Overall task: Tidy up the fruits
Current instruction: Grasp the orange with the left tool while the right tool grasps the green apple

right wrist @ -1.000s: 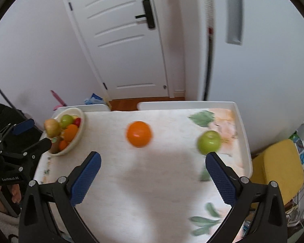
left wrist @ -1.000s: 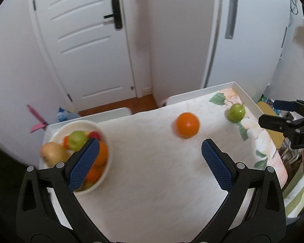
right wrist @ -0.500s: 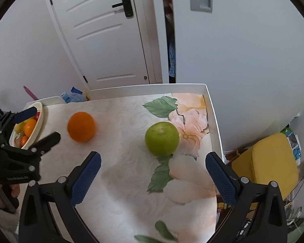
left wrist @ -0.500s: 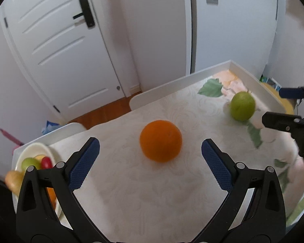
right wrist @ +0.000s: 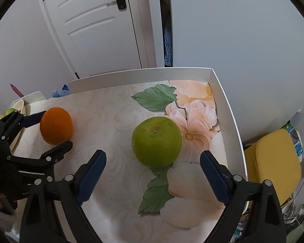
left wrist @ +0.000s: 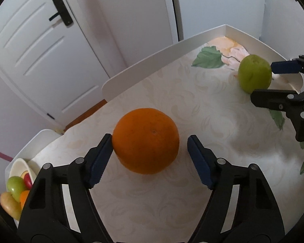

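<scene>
An orange (left wrist: 146, 140) lies on the flowered table top between the fingers of my left gripper (left wrist: 150, 158). The gripper is open; its left pad touches or nearly touches the orange, and a gap shows at the right pad. A green apple (right wrist: 156, 141) lies near the table's right edge. My right gripper (right wrist: 153, 174) is open, its pads just short of the apple on either side. The orange (right wrist: 55, 125) and left gripper (right wrist: 46, 133) also show in the right wrist view. The apple (left wrist: 254, 76) and right gripper (left wrist: 273, 83) also show in the left wrist view.
A cream bowl (left wrist: 16, 170) with several fruits stands at the table's left end. The table has a raised white rim (right wrist: 224, 101) at the back and right. A yellow stool (right wrist: 271, 162) stands beyond the right edge. A white door (right wrist: 95, 26) is behind.
Both grippers have moved forward and down. The left one now straddles the orange and has narrowed. The right one has closed in on the green apple.
</scene>
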Action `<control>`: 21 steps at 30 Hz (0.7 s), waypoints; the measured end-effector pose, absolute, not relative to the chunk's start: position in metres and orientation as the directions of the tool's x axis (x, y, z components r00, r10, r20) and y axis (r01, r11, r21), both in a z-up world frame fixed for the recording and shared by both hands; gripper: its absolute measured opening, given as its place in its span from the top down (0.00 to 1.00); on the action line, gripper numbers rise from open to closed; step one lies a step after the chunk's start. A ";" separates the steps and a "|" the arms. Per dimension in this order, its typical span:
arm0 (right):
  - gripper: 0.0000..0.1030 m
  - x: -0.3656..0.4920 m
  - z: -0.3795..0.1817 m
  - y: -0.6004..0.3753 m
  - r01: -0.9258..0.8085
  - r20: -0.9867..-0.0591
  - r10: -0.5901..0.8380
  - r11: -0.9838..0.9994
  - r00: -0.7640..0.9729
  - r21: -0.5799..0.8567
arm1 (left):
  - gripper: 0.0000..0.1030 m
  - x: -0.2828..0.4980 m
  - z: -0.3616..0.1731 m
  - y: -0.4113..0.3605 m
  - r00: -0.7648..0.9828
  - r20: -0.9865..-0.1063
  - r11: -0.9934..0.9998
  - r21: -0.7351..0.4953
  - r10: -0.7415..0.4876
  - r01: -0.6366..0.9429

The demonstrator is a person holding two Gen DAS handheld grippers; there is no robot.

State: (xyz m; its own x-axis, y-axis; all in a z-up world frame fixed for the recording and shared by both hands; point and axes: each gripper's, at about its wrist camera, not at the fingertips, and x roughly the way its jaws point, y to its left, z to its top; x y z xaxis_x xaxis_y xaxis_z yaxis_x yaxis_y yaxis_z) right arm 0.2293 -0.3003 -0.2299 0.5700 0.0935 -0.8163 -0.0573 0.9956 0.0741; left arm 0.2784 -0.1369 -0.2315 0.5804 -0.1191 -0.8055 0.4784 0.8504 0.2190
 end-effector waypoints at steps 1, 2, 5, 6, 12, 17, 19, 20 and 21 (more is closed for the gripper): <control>0.10 0.229 -0.230 -0.300 -0.054 -0.816 0.089 0.996 0.572 0.071 | 0.28 0.279 -0.232 -0.137 0.586 -0.802 0.850 0.226 -0.114 0.475; 0.10 0.230 -0.231 -0.300 -0.050 -0.815 0.084 0.996 0.573 0.067 | 0.35 0.279 -0.232 -0.136 0.594 -0.797 0.850 0.236 -0.107 0.470; 0.16 0.231 -0.233 -0.300 -0.042 -0.817 0.076 0.997 0.572 0.064 | 0.35 0.283 -0.230 -0.131 0.585 -0.801 0.855 0.211 -0.127 0.474; 0.20 0.231 -0.234 -0.300 -0.042 -0.819 0.078 0.997 0.569 0.066 | 0.35 0.284 -0.230 -0.130 0.580 -0.804 0.856 0.204 -0.130 0.475; 0.26 0.231 -0.237 -0.302 -0.041 -0.819 0.071 0.998 0.570 0.057 | 0.36 0.283 -0.228 -0.132 0.574 -0.812 0.849 0.224 -0.109 0.478; 0.27 0.233 -0.237 -0.307 -0.042 -0.811 0.078 0.997 0.579 0.065 | 0.36 0.277 -0.227 -0.132 0.567 -0.817 0.860 0.209 -0.108 0.466; 0.27 0.232 -0.236 -0.310 -0.046 -0.806 0.082 0.997 0.586 0.068 | 0.36 0.273 -0.228 -0.131 0.567 -0.817 0.865 0.206 -0.106 0.457; 0.27 0.233 -0.235 -0.311 -0.048 -0.804 0.085 0.996 0.588 0.070 | 0.36 0.272 -0.227 -0.130 0.567 -0.817 0.871 0.199 -0.105 0.449; 0.27 0.230 -0.234 -0.312 -0.050 -0.803 0.087 0.996 0.590 0.072 | 0.36 0.270 -0.227 -0.129 0.566 -0.818 0.875 0.195 -0.105 0.443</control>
State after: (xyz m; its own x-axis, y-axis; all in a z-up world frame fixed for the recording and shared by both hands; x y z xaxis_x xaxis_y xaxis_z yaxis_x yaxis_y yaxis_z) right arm 0.2299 -0.3124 -0.2343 0.5898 0.0874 -0.8028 -0.0499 0.9962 0.0718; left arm 0.2700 -0.1290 -0.2274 0.5660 -0.1050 -0.8177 0.4434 0.8749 0.1946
